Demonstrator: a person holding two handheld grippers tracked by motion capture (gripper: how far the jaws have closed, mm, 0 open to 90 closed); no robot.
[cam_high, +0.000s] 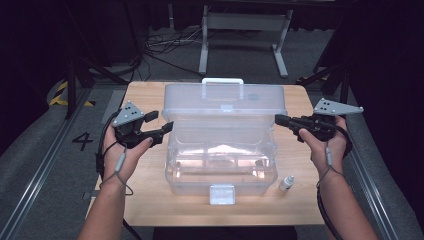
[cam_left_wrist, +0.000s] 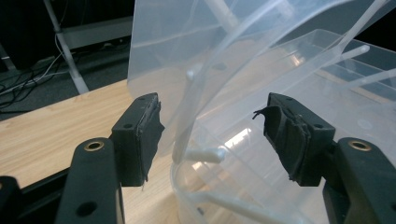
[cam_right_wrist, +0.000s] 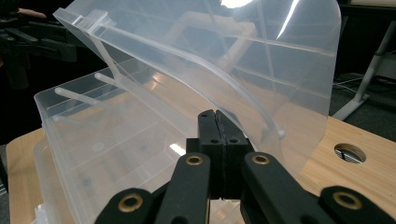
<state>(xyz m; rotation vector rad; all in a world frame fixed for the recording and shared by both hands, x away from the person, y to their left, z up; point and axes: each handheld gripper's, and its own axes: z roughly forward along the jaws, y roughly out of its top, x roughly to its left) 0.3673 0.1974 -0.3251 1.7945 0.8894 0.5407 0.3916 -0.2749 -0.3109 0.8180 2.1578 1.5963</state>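
Clear plastic makes most of this hard to read: the big see-through storage box (cam_high: 220, 160) sits in the middle of the pale wooden table (cam_high: 145, 100), its hinged transparent lid (cam_high: 225, 102) standing raised at the back with a white carry handle (cam_high: 222, 82) on top, and the walls, lid and inner dividers show through one another so that the compartments cannot be counted. Whether anything lies inside the box I cannot tell. The left gripper (cam_high: 160, 125) is at the box's left side, its black jaws spread wide; in the left gripper view the lid's edge and a thin white hinge arm (cam_left_wrist: 187, 126) stand between the pads (cam_left_wrist: 147, 135) without touching them. The right gripper (cam_high: 280, 119) has its jaws pressed together, the tips at the lid's right edge; whether they touch it is unclear. A small white bottle (cam_high: 287, 183) stands on the table just right of the box's front corner, its label too small to read. On the grey floor left of the table a black "4" (cam_high: 83, 141) is legible.
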